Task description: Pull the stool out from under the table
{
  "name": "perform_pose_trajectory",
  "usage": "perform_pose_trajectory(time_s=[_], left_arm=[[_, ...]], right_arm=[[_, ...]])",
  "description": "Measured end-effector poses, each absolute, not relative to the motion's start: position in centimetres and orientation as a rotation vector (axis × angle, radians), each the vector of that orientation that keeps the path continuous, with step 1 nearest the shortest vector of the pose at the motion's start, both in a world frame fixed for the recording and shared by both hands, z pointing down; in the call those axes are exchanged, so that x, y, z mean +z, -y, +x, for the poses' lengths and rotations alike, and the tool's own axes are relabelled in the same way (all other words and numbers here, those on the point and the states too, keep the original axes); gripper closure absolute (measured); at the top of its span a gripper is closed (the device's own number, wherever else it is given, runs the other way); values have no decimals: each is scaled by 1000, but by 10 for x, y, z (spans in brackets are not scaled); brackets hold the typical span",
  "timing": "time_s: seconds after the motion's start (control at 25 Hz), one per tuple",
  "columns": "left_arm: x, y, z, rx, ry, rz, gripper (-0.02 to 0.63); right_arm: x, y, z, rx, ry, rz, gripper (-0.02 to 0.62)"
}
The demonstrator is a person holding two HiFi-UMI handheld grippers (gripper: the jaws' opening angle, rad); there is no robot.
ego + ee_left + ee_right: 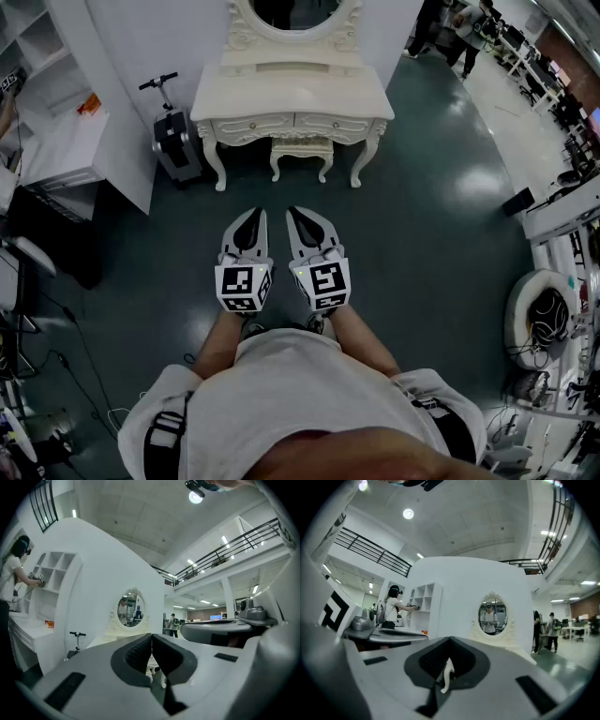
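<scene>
Fingers (pixel 138 651) of the left gripper (pixel 255 217) and right gripper (pixel 293 214) are clenched together, empty, side by side above the dark floor (pixel 422 234), a scooter (pixel 172 131) stands far left, and the stool (pixel 302 148) sits tucked under the white table (pixel 292 94), well beyond both fingertips.

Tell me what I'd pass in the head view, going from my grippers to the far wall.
left gripper and right gripper side by side → floor → table, stool between its front legs → mirror
</scene>
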State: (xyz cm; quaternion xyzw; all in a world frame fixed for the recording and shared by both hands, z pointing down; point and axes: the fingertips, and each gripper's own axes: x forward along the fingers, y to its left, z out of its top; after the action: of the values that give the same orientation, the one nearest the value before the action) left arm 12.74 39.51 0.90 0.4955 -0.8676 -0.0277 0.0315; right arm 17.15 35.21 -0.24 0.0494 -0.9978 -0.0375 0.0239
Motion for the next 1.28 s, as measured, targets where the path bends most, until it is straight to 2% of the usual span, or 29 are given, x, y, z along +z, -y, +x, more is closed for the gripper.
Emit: perform_pose_trajectory(time_s=[0.56,0.88,1.12,1.28], left_arm=[[26,-351,152,-56,2668,1416,598],[70,-344,153,59,2621,1320,598],[94,-318,121,50,2574,1343,598],[103,-287,78,63,2526,1418,598]], right_arm=[[3,-294,193,-22,3112,90,581],[43,-269,188,34,3041,95,581],[66,-248,162,14,3000,134,581],[77,-215,117,-3,2963,242,581]])
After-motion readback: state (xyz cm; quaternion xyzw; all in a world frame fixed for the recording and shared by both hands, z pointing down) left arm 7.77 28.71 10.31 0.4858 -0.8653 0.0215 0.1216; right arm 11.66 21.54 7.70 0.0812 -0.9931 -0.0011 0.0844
